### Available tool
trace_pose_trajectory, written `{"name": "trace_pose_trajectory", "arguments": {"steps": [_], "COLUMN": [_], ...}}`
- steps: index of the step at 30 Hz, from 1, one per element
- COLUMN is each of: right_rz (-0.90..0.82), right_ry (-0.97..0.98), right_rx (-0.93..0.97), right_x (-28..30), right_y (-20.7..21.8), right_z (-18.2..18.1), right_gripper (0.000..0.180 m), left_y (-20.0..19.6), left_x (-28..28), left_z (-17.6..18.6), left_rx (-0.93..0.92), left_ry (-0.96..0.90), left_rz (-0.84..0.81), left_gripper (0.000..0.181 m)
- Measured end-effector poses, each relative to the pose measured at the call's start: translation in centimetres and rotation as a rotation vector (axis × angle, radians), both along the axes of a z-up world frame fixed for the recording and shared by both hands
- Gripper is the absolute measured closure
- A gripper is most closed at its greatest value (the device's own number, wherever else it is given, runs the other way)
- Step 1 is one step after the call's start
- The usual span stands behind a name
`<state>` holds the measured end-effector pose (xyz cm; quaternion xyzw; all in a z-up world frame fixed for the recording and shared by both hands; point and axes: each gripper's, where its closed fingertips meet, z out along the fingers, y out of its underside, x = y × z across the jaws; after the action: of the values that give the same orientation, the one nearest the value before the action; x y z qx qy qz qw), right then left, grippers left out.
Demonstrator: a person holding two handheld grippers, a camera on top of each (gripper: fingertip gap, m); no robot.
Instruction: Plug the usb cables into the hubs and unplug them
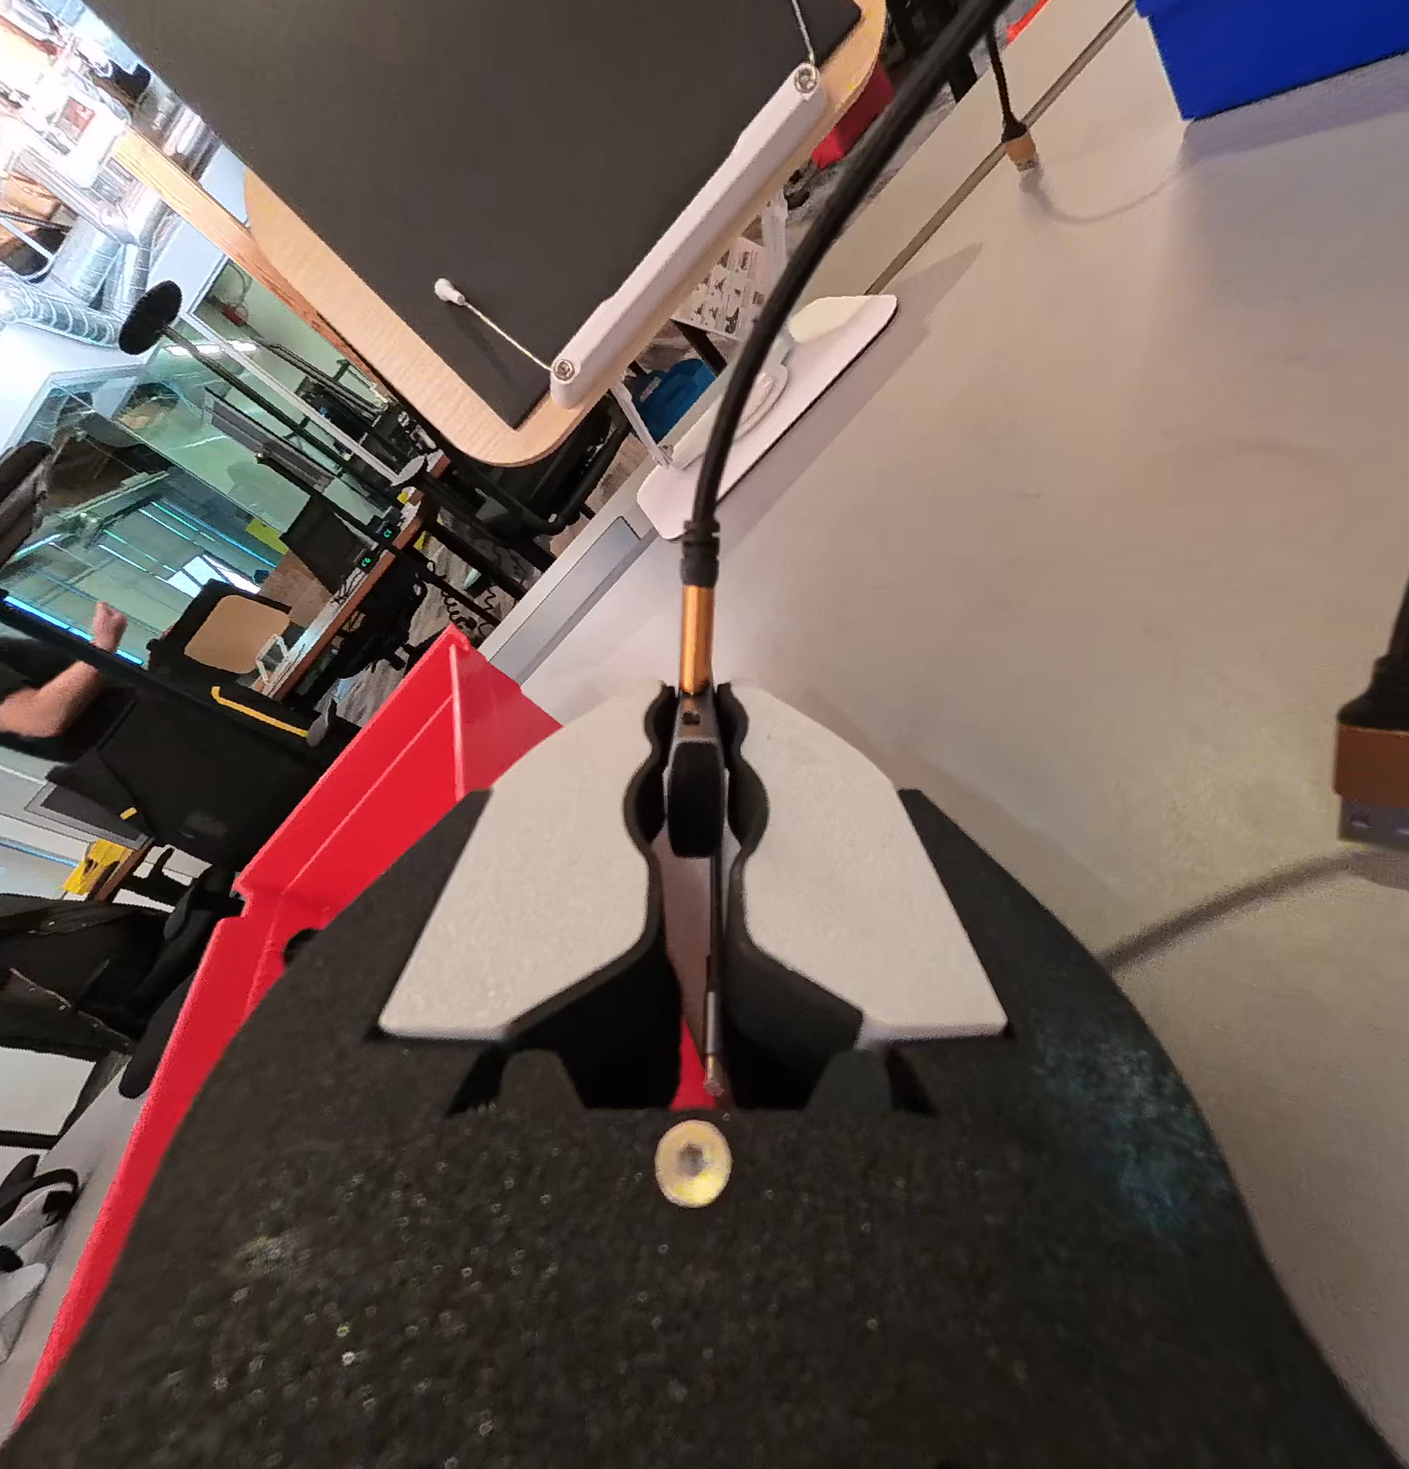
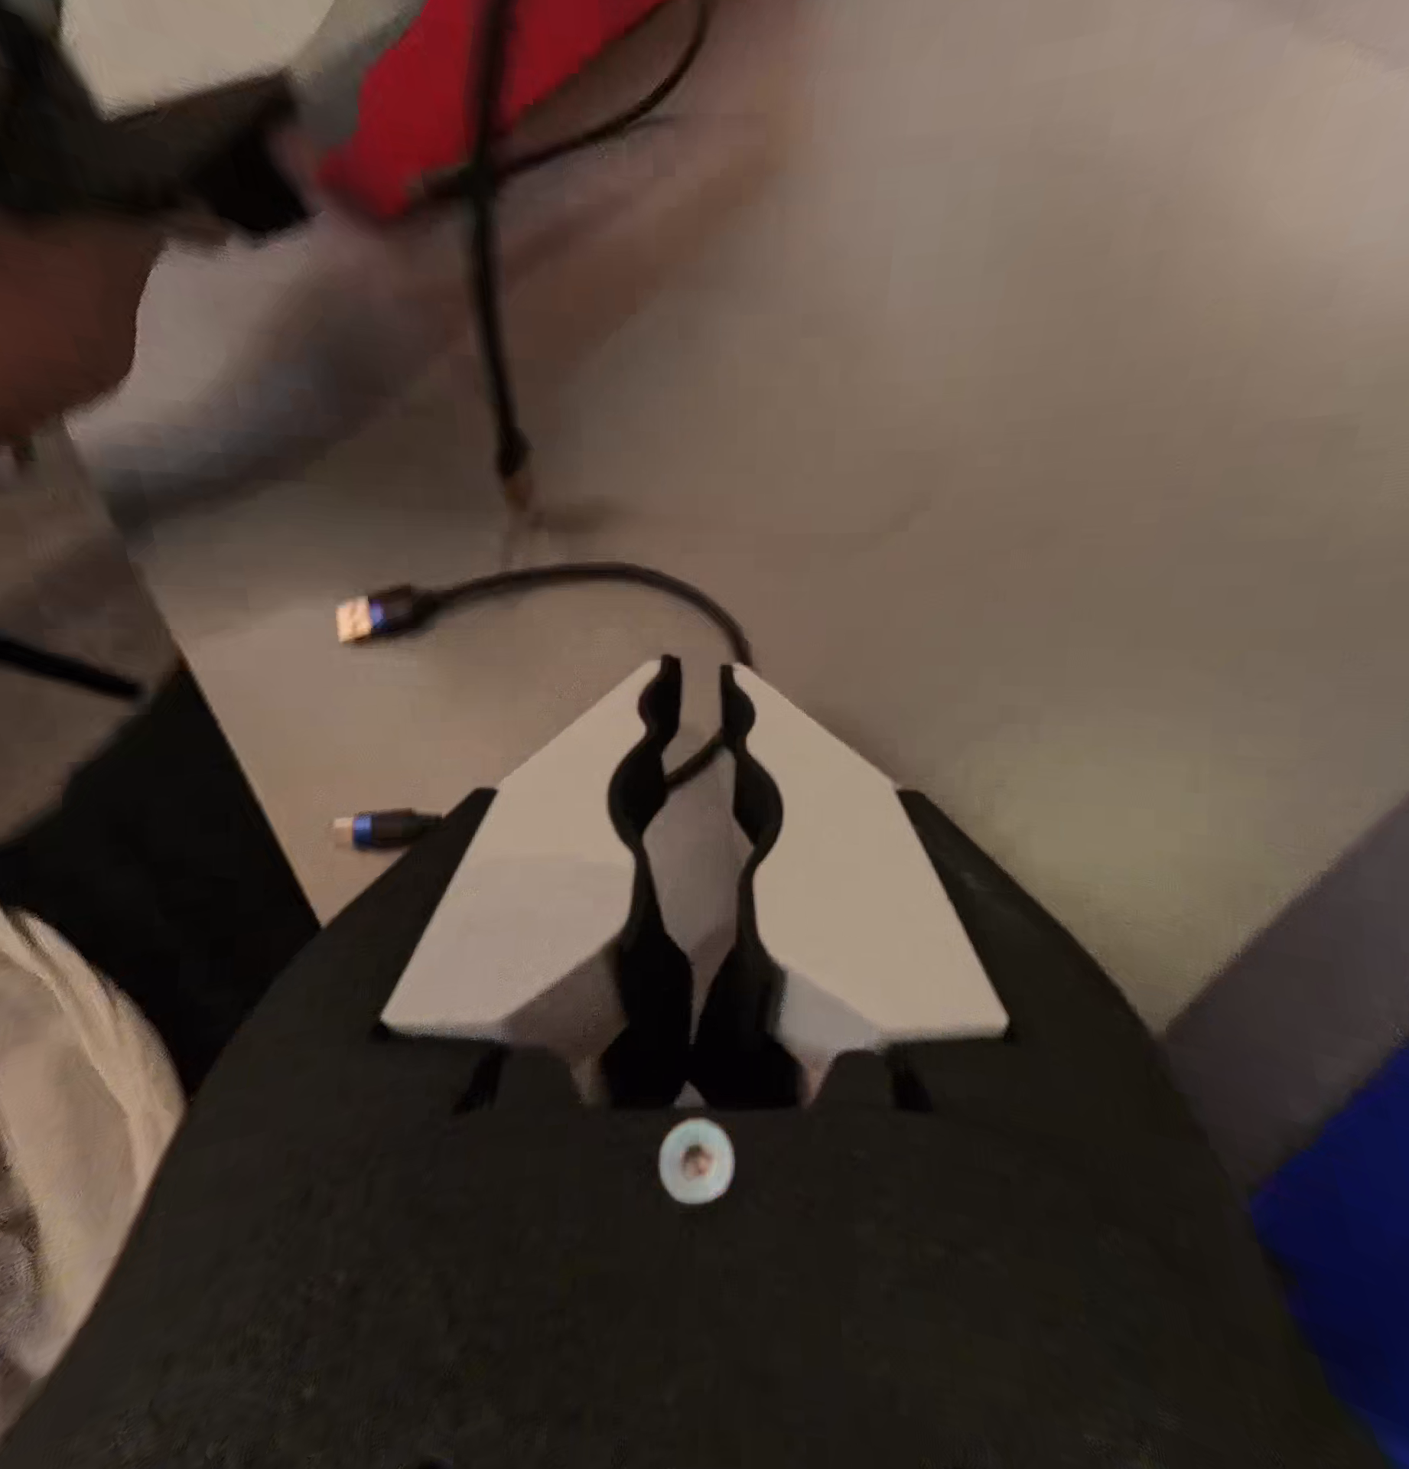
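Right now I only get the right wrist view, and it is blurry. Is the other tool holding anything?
Observer: Yes. The left tool is shut on a slim dark device, probably a hub, seen edge-on.
Operator: Is anything plugged into it?
Observer: It looks so. An orange-collared plug sticks out past the tool's tips, in line with the device, though the joint itself is hidden.
Operator: Any spare plug near it?
Observer: One brown-collared plug hangs at the right edge, its metal end free.
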<state>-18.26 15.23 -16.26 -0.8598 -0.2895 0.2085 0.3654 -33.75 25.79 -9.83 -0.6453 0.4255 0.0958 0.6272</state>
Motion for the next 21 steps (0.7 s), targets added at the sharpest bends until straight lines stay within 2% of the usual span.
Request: {"name": "trace_pose_trajectory", "arguments": {"steps": [1, 2, 4, 7, 9, 13, 16, 17, 19, 21], "right_rz": [0.088, 0.239, 0.577, 0.843, 0.926, 1.065, 1.155, 1.173, 1.189, 1.169], "right_ry": [-0.043, -0.071, -0.133, -0.249, -0.280, -0.322, -0.325, -0.342, -0.316, -0.286], "right_rx": [0.044, 0.085, 0.120, 0.249, 0.297, 0.248, 0.254, 0.260, 0.277, 0.231], "right_x": [-0.7, -2.0, -3.8, -4.0, -3.6, -3.5, -4.6, -4.8, -5.6, -5.8], "right_y": [-0.8, -2.4, -6.7, -9.1, -8.6, -8.3, -8.7, -8.7, -8.8, -8.7], "right_z": [0.2, 0.5, 0.2, -0.9, -1.6, -2.7, -3.1, -3.5, -3.6, -3.6], "right_gripper": [0.166, 0.166, 0.153, 0.152, 0.156, 0.152, 0.153, 0.155, 0.170, 0.171], "left_y": [0.0, -0.1, -0.2, -0.4, -0.7, -2.3, -3.1, -3.3, -3.5, -3.4], "left_x": [0.1, 0.1, 0.3, 0.8, 1.2, 2.9, 3.4, 3.6, 3.8, 3.8], "left_z": [0.0, -0.1, -0.1, -0.1, 0.0, 0.0, -0.1, -0.2, -0.3, -0.4], "left_rx": [0.002, 0.004, 0.009, 0.015, 0.027, 0.054, 0.074, 0.070, 0.063, 0.063], "left_ry": [0.006, 0.013, 0.022, 0.028, 0.037, 0.055, 0.082, 0.077, 0.071, 0.076], "left_rz": [-0.003, -0.007, -0.020, -0.048, -0.081, -0.242, -0.298, -0.316, -0.329, -0.325], "left_gripper": [0.171, 0.171, 0.171, 0.171, 0.171, 0.171, 0.171, 0.171, 0.171, 0.171]}}
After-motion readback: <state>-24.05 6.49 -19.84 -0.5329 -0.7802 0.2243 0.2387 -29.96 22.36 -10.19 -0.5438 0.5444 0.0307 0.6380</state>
